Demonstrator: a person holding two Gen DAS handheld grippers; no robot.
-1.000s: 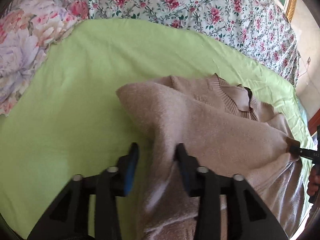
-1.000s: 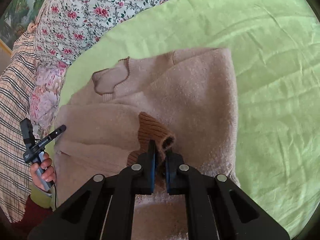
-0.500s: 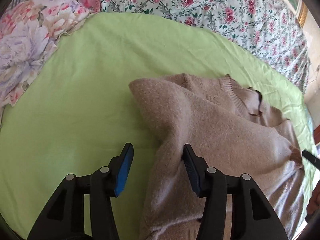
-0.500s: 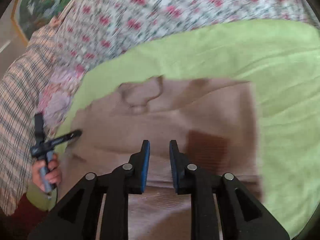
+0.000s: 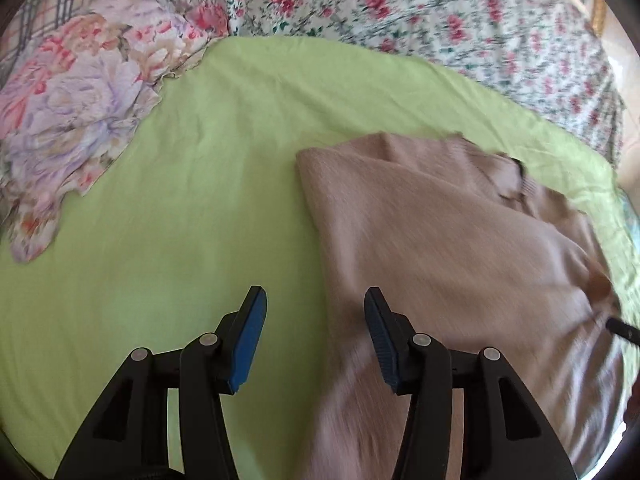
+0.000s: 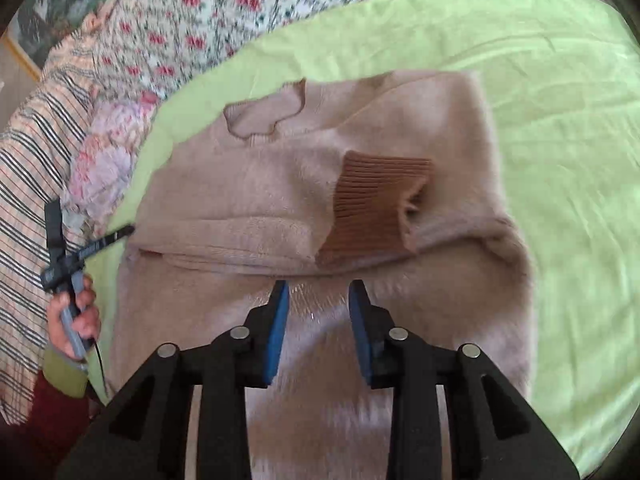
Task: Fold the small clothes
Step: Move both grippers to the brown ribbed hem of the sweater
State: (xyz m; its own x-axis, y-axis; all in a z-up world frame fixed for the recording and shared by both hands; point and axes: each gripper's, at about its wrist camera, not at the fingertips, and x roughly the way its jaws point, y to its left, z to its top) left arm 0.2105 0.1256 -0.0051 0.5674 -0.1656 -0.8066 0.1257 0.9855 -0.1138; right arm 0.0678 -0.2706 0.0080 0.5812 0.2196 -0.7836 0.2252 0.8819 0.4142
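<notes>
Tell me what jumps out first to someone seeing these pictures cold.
A beige sweater lies partly folded on the lime-green sheet, its brown ribbed cuff laid across the middle. Just below the cuff hangs the right gripper, jaws just opened and empty. Floral bedding frames the far edge.

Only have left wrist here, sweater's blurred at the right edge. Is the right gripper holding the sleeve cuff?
Observer: No. The right gripper is open, its jaws have just been opening, and nothing is between them; the brown ribbed cuff lies on the sweater ahead of it.
Operator: Sleeve folded in?
Observer: Yes, it lies across the chest, below the collar.
Operator: Left gripper from that side?
Observer: A hand holds it at the sweater's left edge, against a plaid cloth.
</notes>
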